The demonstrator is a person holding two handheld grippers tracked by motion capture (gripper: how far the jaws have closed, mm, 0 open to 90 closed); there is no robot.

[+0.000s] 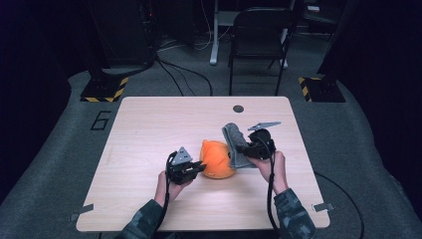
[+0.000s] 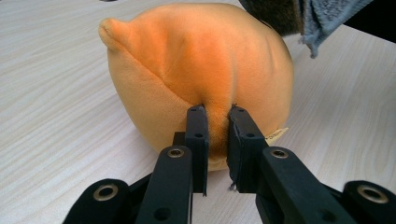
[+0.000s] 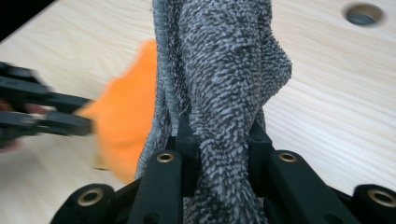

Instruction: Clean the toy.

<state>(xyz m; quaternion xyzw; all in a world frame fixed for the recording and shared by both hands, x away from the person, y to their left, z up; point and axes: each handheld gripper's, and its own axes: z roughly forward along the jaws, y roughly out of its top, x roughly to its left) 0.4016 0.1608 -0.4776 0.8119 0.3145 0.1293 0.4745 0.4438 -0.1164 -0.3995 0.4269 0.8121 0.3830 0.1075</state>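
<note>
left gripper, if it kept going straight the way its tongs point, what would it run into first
The left gripper is already shut on a fold of the orange plush, so it would push straight into the plush body. Beyond that hangs the grey cloth, though depth there is unclear.

Left tool (image 1: 200, 168) at orange plush (image 1: 217, 159), right tool (image 1: 242, 148) on grey cloth (image 1: 234, 142)

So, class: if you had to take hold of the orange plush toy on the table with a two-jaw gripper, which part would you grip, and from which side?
Probably the soft bulge low on the orange plush toy, approached level from the person's left. The toy is round and too wide to span, but its fabric gathers, and the left gripper already has a fold pinched there. The grey towel in the right gripper crowds the other side.
</note>
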